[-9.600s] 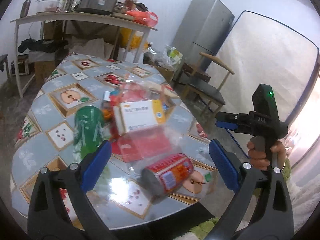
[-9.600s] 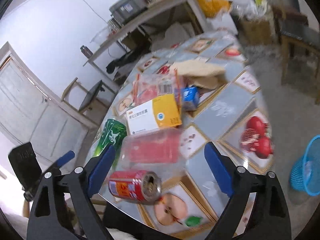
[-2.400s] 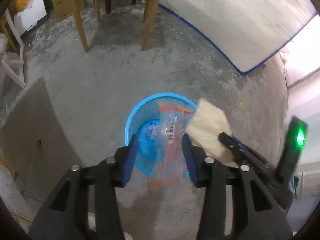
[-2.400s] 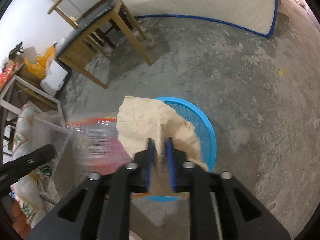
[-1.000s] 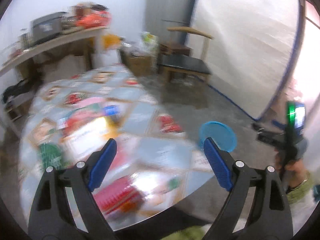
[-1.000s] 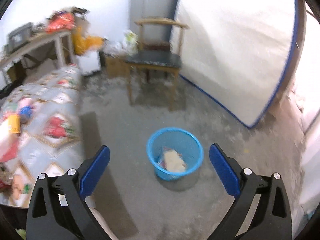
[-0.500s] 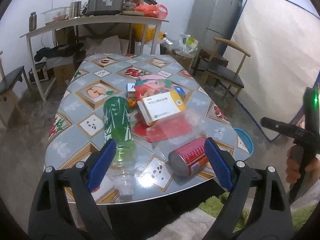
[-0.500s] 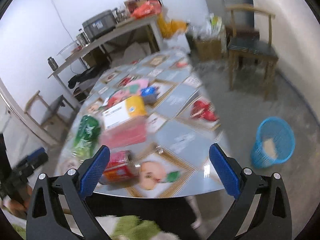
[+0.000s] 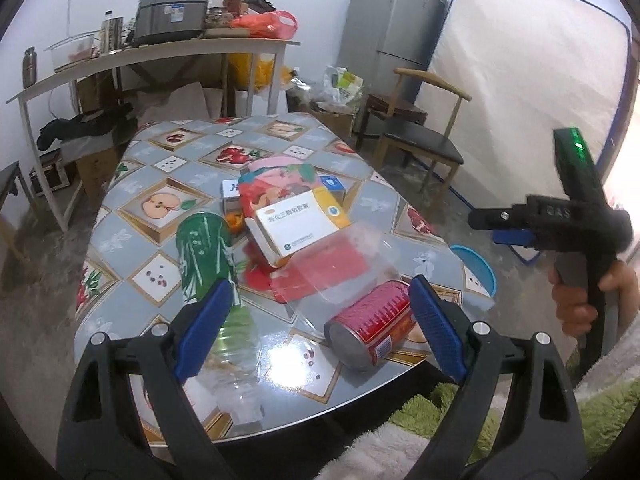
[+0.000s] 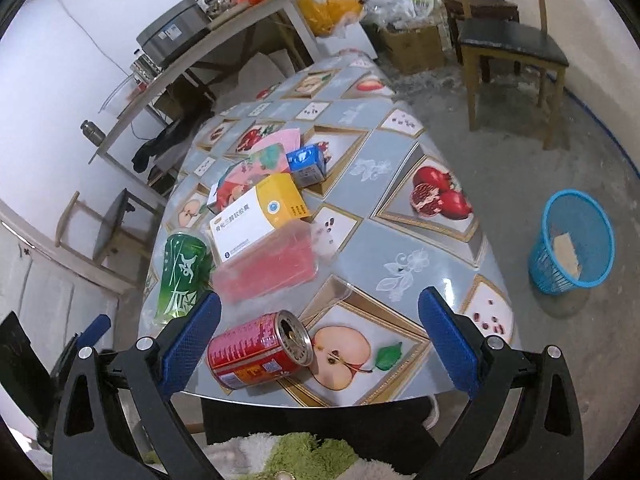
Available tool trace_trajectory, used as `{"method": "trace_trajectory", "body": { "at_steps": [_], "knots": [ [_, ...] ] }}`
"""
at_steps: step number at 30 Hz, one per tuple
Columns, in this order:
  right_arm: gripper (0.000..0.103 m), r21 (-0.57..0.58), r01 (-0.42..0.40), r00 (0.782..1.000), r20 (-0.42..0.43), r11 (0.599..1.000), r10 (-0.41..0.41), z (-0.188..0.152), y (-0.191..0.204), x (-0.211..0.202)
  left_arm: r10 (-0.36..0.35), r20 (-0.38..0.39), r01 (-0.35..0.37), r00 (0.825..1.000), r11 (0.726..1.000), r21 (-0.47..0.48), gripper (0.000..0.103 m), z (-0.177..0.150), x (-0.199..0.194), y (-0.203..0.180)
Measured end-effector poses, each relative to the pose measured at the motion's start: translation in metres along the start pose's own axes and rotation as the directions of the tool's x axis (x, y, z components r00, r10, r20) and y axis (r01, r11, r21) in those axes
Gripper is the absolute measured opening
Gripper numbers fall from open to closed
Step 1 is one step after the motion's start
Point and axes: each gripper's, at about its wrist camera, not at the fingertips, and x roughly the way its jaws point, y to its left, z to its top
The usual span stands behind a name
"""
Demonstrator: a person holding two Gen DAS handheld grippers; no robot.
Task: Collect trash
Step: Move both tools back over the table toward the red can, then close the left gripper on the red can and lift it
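Both grippers are hovering at the near edge of the surface [image 10: 400,240], jaws spread wide, nothing held. Left gripper [image 9: 320,328] is framing the red can [image 9: 372,336] and the neck end of the green bottle [image 9: 208,260]. Right gripper [image 10: 320,336] is sitting over the same red can [image 10: 260,354], which is lying on its side near the edge with its open top facing right.

Remaining trash is sitting in a cluster mid-surface: white-and-yellow box [image 10: 260,216] resting on a clear red-tinted tray [image 10: 268,268], a pink wrapper [image 10: 260,156] behind it, a small blue carton [image 10: 306,164] just beside the wrapper. Blue bin [image 10: 572,240] is standing on the floor, well apart to the right, with a tan piece already in it.

Judgement: next pick is probably the can.

Risks:
- Can is round and lying close to the edge, so a one-sided touch could be rolling it off onto the floor.
- Both grippers are aiming at the same can, so they could be colliding.
- Box is leaning on the tray, so pulling the tray first would likely be dumping the box.
- Tray looks thin and slick, so it may be slipping or crushing.
- Bottle is lying right beside the left fingers, so it is easy to nudge it.
- Bin is far off, so a carried item could be dropping short.
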Motion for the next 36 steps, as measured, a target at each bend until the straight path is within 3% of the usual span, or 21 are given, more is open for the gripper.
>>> {"method": "trace_trajectory", "body": {
  "at_steps": [8,12,15,20,22,24,27,29,32,33,36],
  "knots": [
    [0.096,-0.065,-0.028,0.997,-0.080,0.997,0.023,0.005,0.007,0.050,-0.115,-0.104,0.111,0.988,0.993,-0.039,0.086,-0.013,0.033,-0.003],
    [0.093,-0.062,-0.067,0.993,-0.097,0.996,0.061,-0.001,0.002,0.054,-0.082,-0.028,0.081,0.996,0.996,-0.040,0.086,-0.010,0.024,0.003],
    [0.091,-0.030,-0.131,0.982,-0.142,0.991,0.126,-0.007,-0.005,0.054,-0.065,0.032,0.068,0.997,0.992,-0.107,0.086,-0.003,0.015,0.021],
    [0.089,0.057,-0.236,0.949,-0.200,0.970,0.243,-0.018,-0.014,0.051,0.004,0.031,0.001,1.000,0.987,-0.163,0.086,0.006,0.015,0.049],
    [0.089,0.065,-0.242,0.947,-0.202,0.968,0.250,-0.022,-0.013,0.050,-0.010,0.027,0.014,1.000,0.983,-0.185,0.085,0.007,0.015,0.055],
    [0.089,0.064,-0.228,0.952,-0.196,0.972,0.236,-0.023,-0.012,0.050,-0.098,0.020,0.100,0.995,0.978,-0.185,0.085,0.005,0.016,0.051],
    [0.087,0.080,-0.212,0.955,-0.195,0.974,0.224,-0.021,-0.014,0.054,-0.174,-0.032,0.171,0.984,0.981,-0.095,0.085,0.001,0.025,0.026],
    [0.085,0.093,-0.212,0.954,-0.196,0.973,0.226,-0.018,-0.015,0.058,-0.186,-0.091,0.189,0.978,0.982,0.023,0.086,-0.002,0.037,-0.001],
    [0.084,0.093,-0.209,0.957,-0.188,0.974,0.223,-0.014,-0.014,0.059,-0.133,-0.162,0.161,0.978,0.972,0.171,0.086,-0.010,0.058,-0.032],
    [0.084,0.089,-0.207,0.958,-0.183,0.974,0.220,-0.013,-0.013,0.058,-0.079,-0.198,0.127,0.977,0.962,0.242,0.086,-0.013,0.070,-0.045],
    [0.084,0.076,-0.204,0.962,-0.170,0.976,0.214,-0.013,-0.013,0.056,-0.026,-0.227,0.103,0.974,0.937,0.333,0.086,-0.018,0.088,-0.061]
  ]
}}
